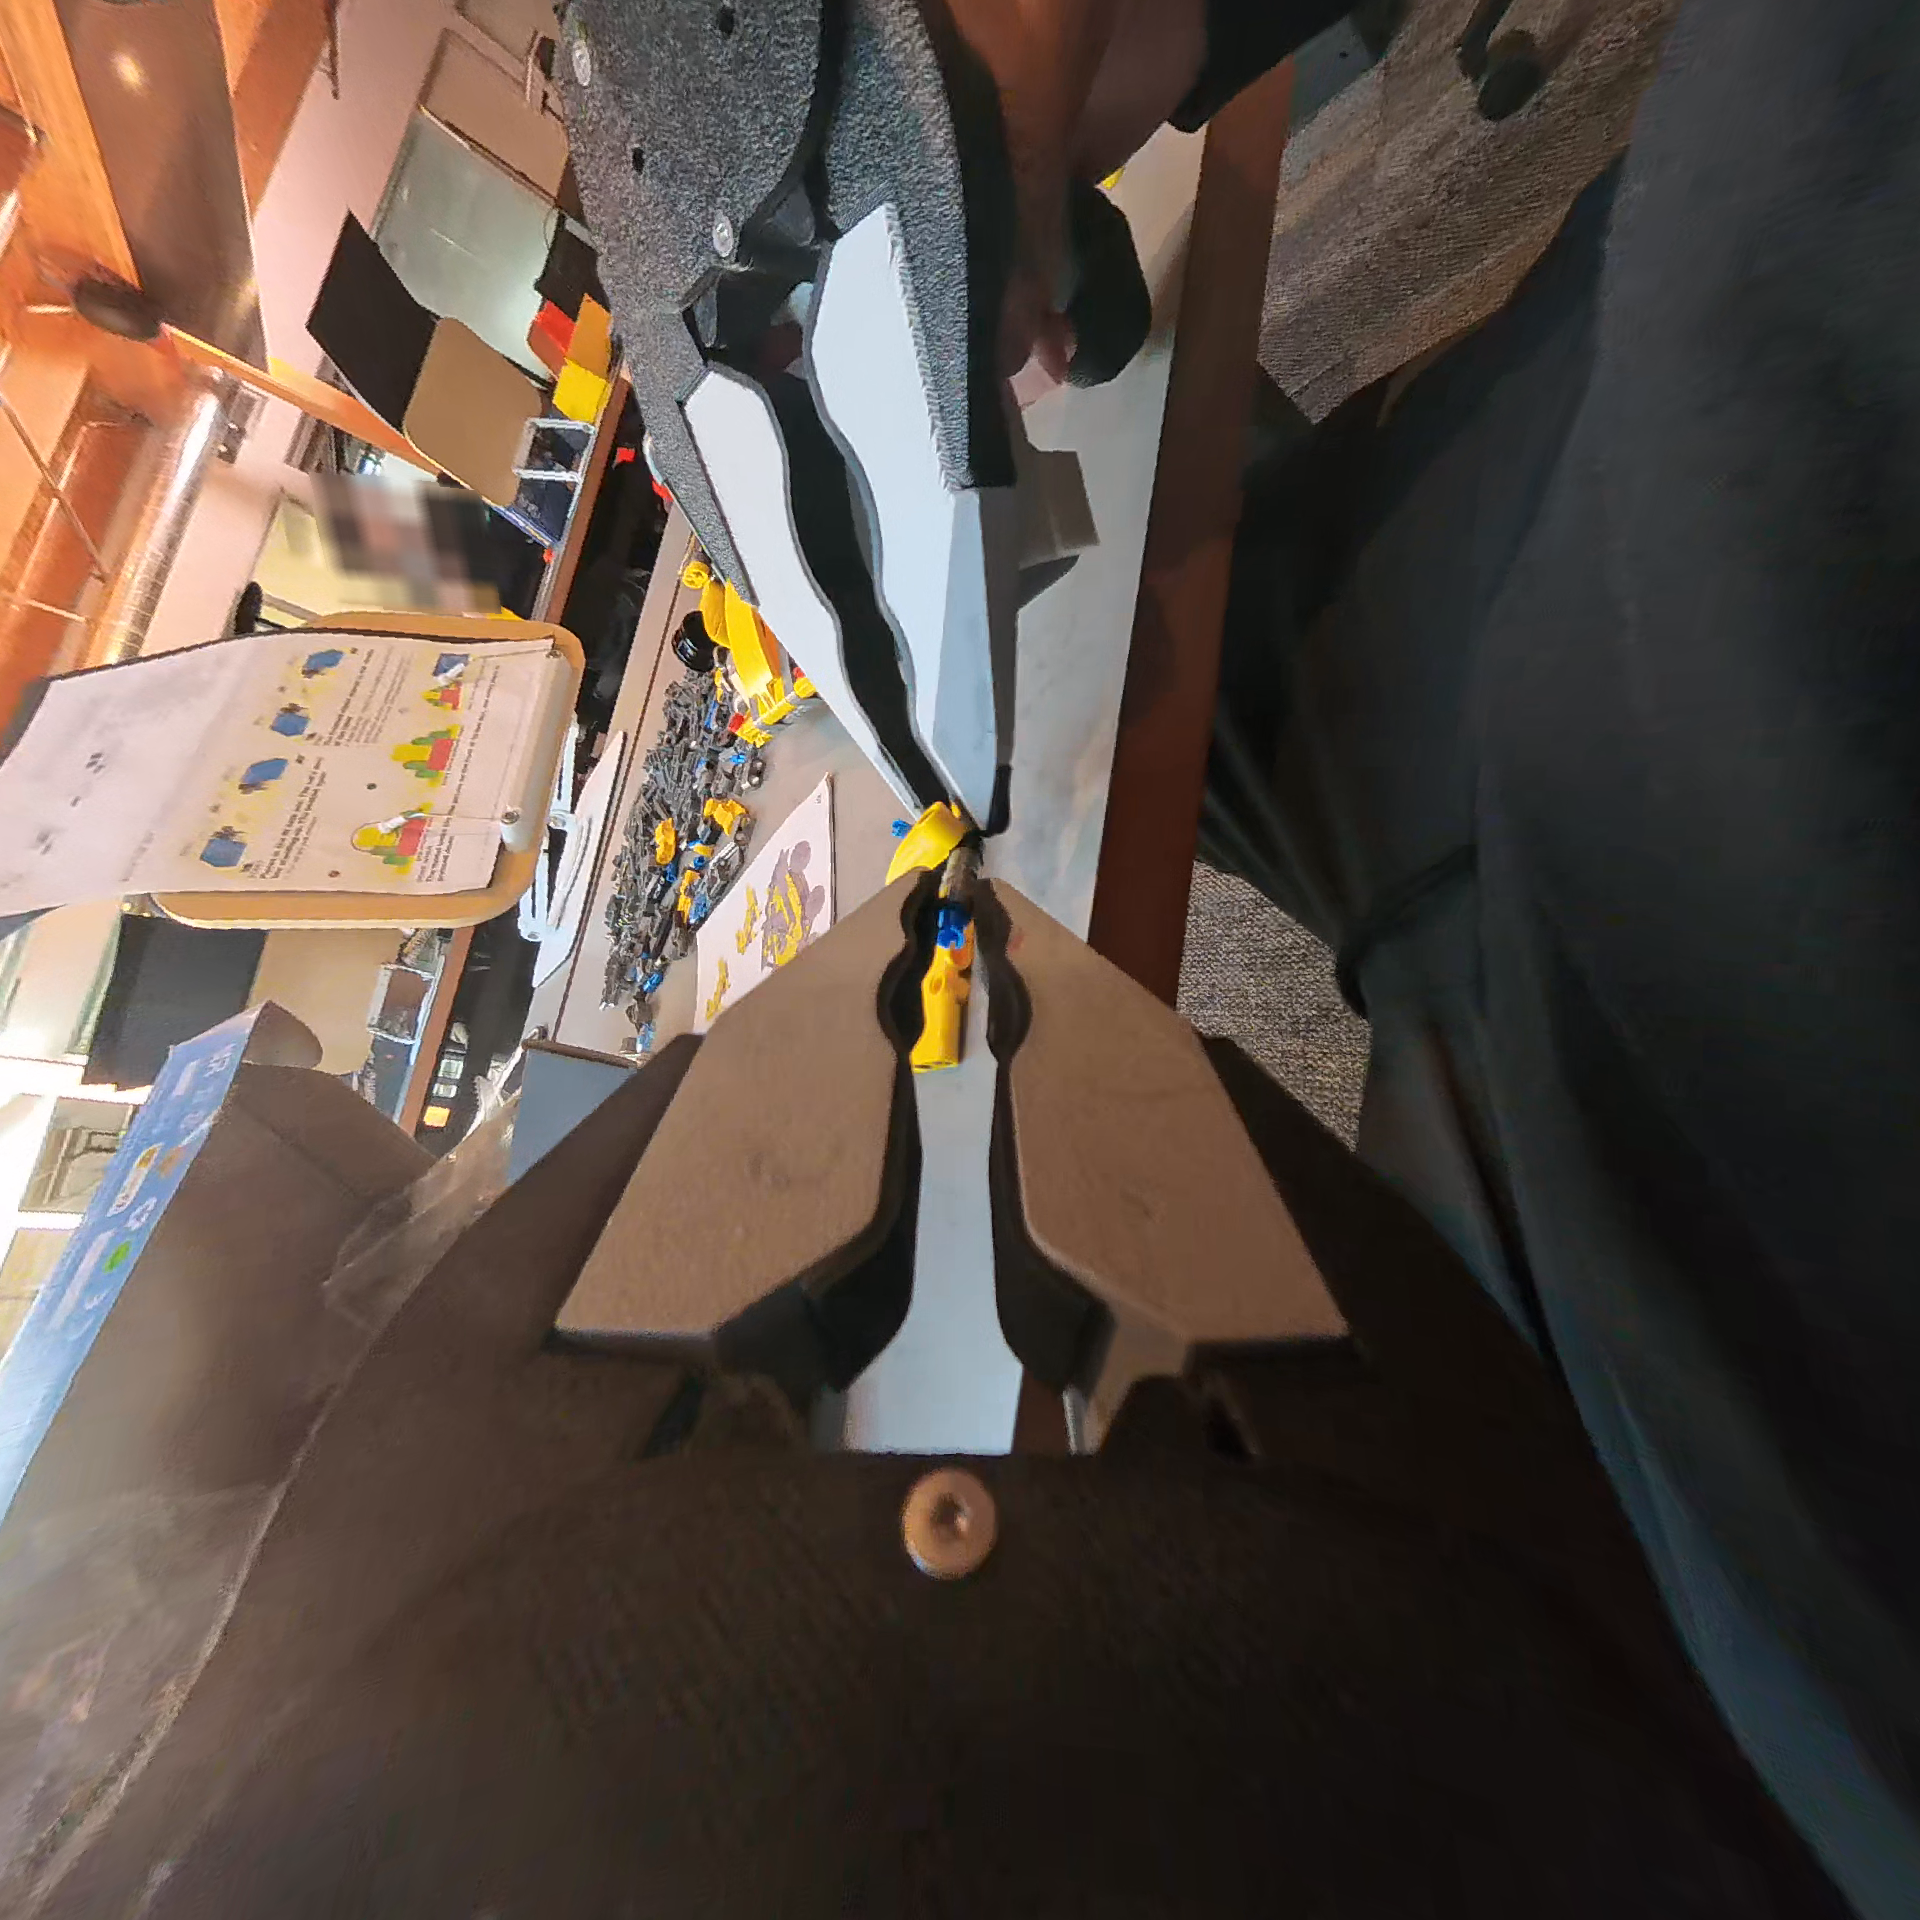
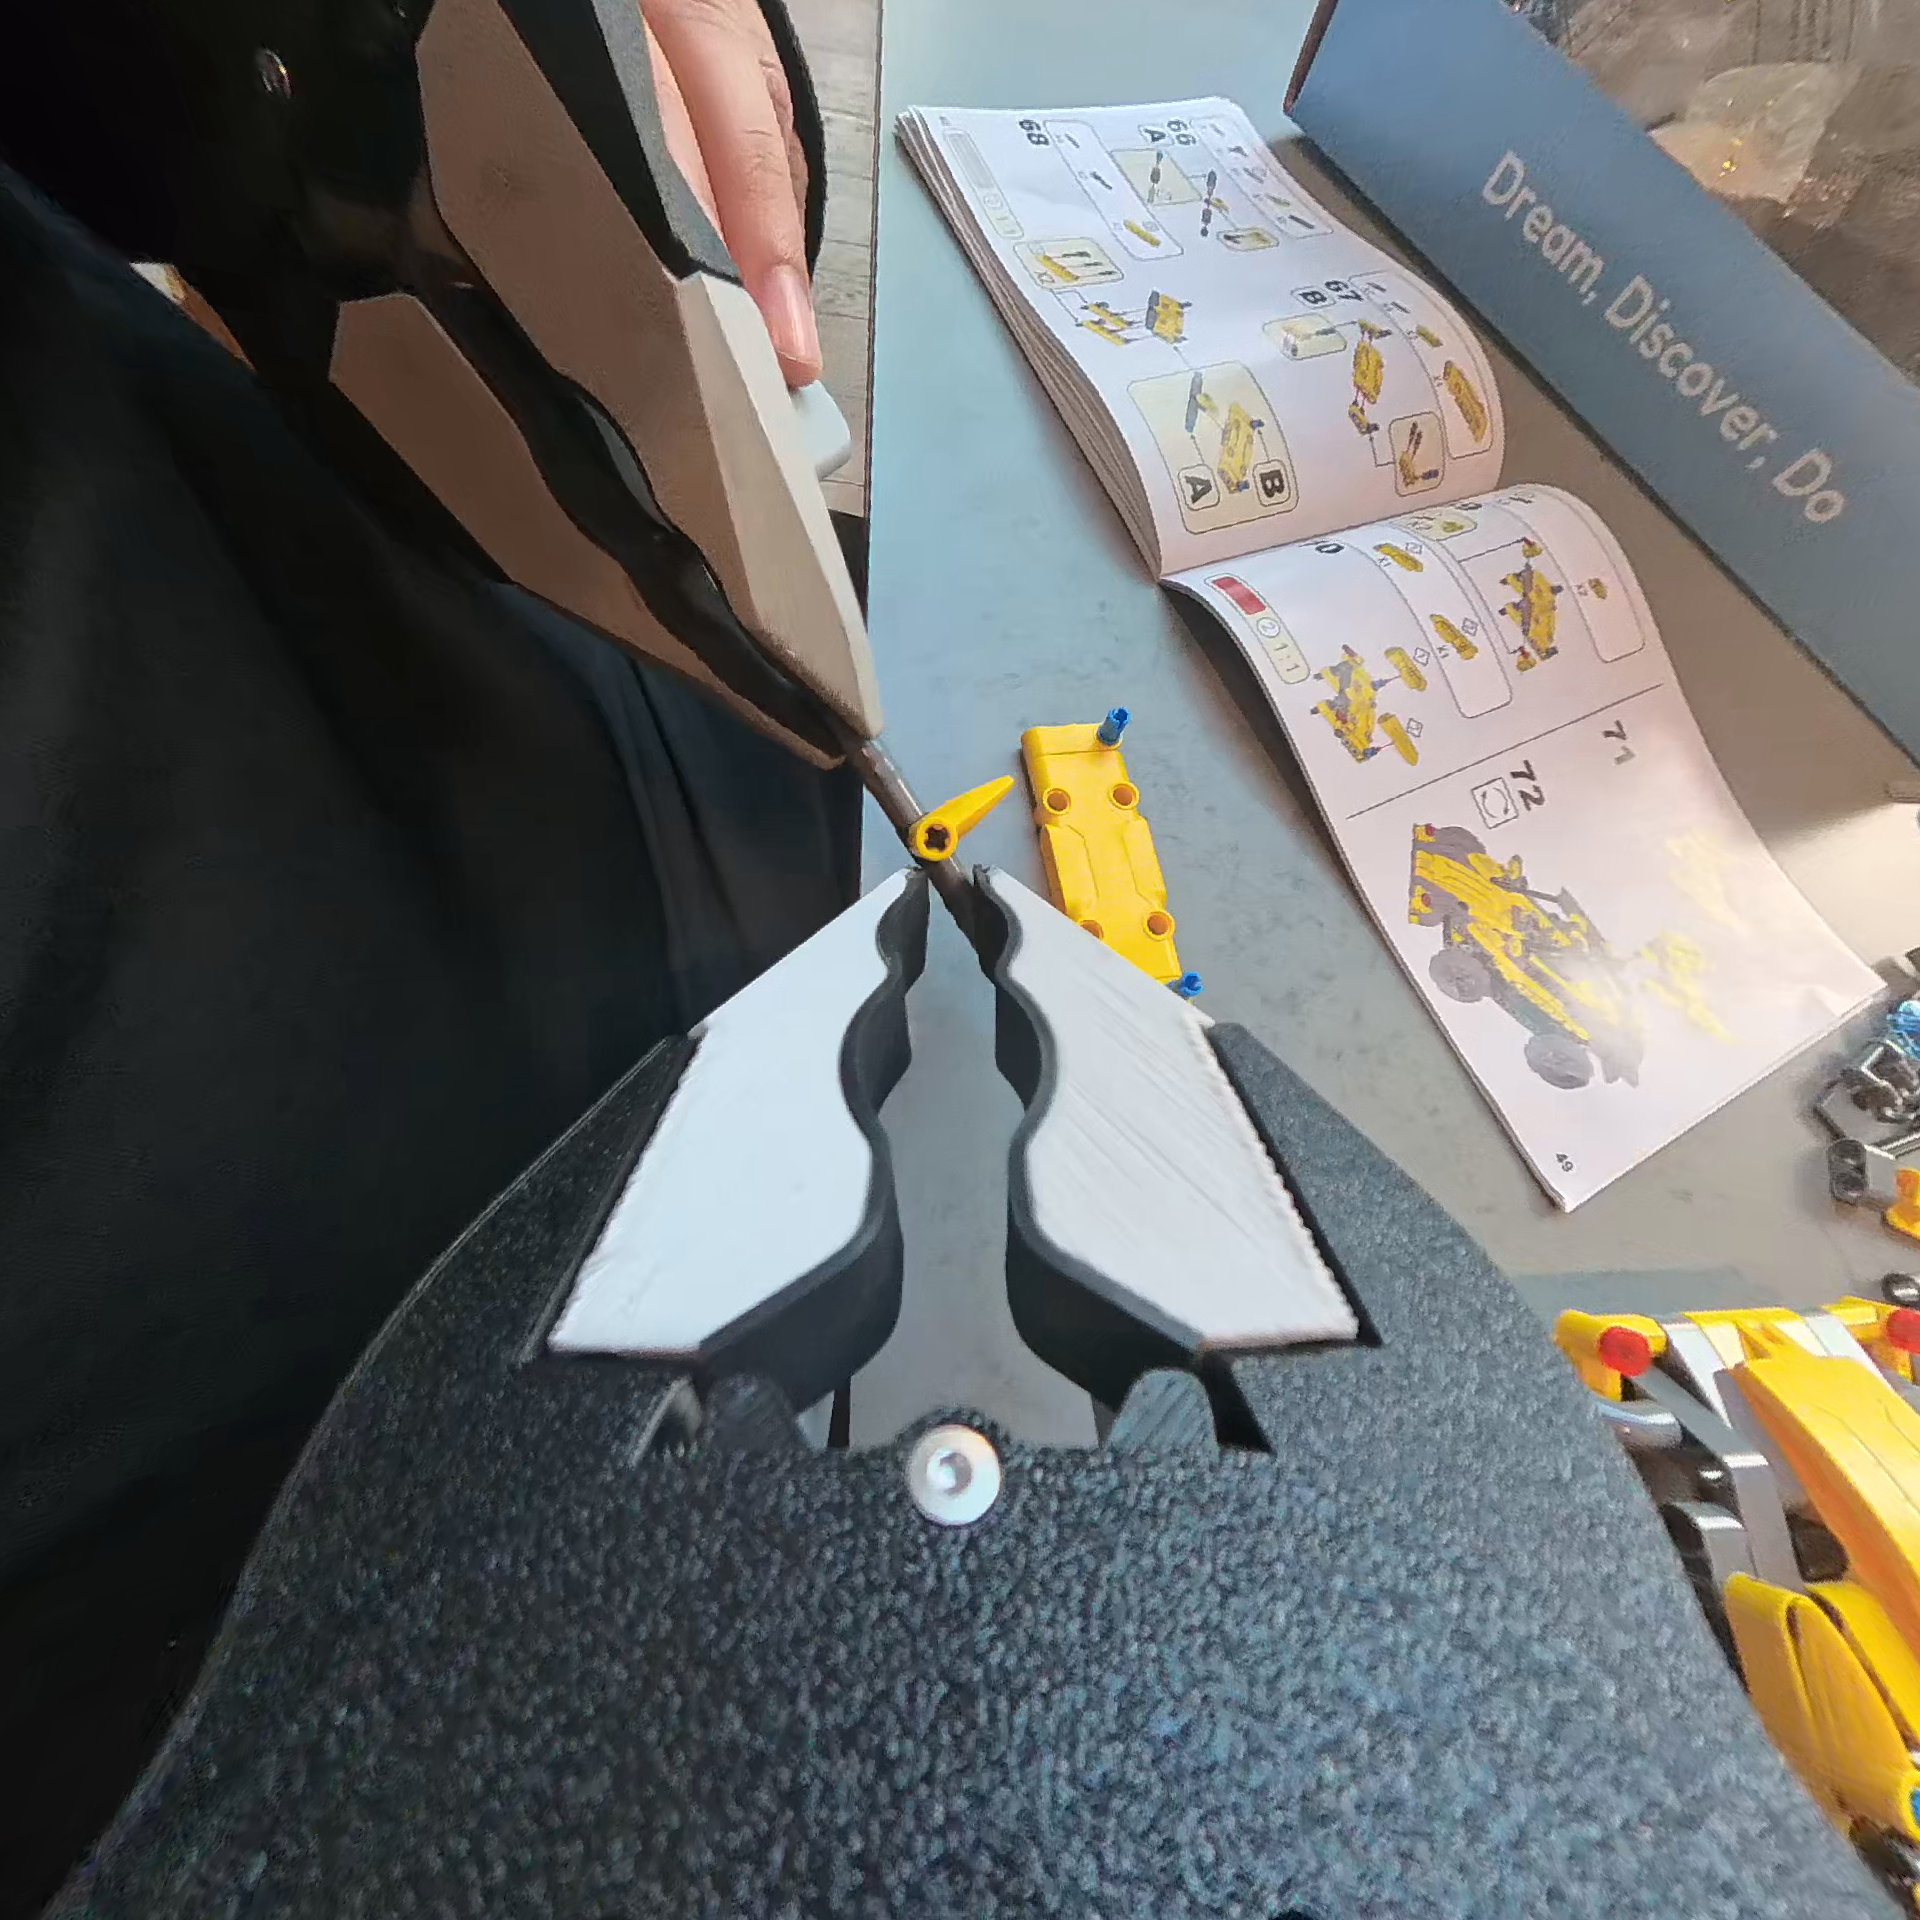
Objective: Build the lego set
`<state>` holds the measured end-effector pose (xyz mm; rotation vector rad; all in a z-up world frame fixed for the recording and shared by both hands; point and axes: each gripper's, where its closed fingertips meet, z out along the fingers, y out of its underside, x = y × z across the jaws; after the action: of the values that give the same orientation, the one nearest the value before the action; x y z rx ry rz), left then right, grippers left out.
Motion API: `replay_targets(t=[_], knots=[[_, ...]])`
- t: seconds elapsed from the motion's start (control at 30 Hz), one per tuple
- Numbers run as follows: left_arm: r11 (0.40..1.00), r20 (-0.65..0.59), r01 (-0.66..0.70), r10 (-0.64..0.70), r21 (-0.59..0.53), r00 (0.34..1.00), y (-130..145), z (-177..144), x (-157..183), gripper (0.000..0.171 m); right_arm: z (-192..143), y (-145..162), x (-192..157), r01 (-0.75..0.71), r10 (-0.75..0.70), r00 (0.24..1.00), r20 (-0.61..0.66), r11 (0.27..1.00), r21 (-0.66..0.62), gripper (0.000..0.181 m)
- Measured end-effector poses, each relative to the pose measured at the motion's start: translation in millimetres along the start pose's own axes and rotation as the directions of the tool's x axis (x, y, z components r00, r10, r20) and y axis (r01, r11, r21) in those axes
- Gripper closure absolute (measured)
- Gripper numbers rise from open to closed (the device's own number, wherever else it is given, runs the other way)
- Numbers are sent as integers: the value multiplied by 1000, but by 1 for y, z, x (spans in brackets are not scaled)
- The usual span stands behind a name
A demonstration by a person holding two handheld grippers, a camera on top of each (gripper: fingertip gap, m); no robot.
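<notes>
A thin dark grey axle point(image 2: 891, 792) is held in the air between both grippers, over the near edge of the grey table point(image 2: 987, 582). A small yellow tooth-shaped piece point(image 2: 961, 819) sits on the axle's middle. My right gripper point(image 2: 951, 883) is shut on one end of the axle. My left gripper point(image 2: 854, 732) comes in from the upper left, shut on the other end. In the left wrist view my left gripper point(image 1: 956, 894) meets the right gripper point(image 1: 971, 816) tip to tip at the axle point(image 1: 962, 864). A yellow panel point(image 2: 1096, 842) with blue pins lies on the table just beyond.
An open instruction booklet point(image 2: 1403, 582) lies right of the panel, with a dark blue box point(image 2: 1610, 312) behind it. A part-built yellow model point(image 2: 1787, 1455) stands at the right. A pile of loose parts point(image 1: 675, 831) and a sheet on a stand point(image 1: 260, 769) lie farther off. A person's dark clothing fills the left. Left and right tips are no more than a few centimetres apart. My right tips are roughly 15 cm from the part-built yellow model point(image 2: 1787, 1455).
</notes>
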<state>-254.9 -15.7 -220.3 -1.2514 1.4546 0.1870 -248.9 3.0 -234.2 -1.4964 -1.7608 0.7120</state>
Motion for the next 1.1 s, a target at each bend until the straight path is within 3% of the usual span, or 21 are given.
replay_targets(t=[0.13, 0.37, 0.5, 0.63, 0.73, 0.83, 1.1], knots=[[999, -6, 32, -32, 12, 999, 0, 0, -2, 168, 0, -1, 0, 12, -12, 1000, -6, 1000, 7, 169], [970, -73, 230, -225, 71, 972, 2, 1, -6, 168, 0, -1, 3, 40, -40, 998, -41, 999, -3, 172], [950, -78, 305, -300, 69, 951, 7, 4, -11, 168, -5, -6, 14, 80, -84, 982, -172, 996, -30, 160], [909, -112, 408, -399, 86, 910, 5, 7, -14, 169, -10, -17, 12, 190, -191, 931, -310, 981, -36, 158], [880, -139, 464, -449, 107, 883, 2, 7, -15, 168, -9, -15, 13, 285, -315, 864, -394, 949, -134, 156], [854, -155, 507, -488, 119, 859, 0, 5, -18, 168, -8, -10, 13, 333, -395, 822, -411, 918, -217, 158], [793, -230, 594, -558, 136, 797, -8, 4, -17, 168, -11, -14, 15, 361, -436, 781, -447, 899, -246, 159]])
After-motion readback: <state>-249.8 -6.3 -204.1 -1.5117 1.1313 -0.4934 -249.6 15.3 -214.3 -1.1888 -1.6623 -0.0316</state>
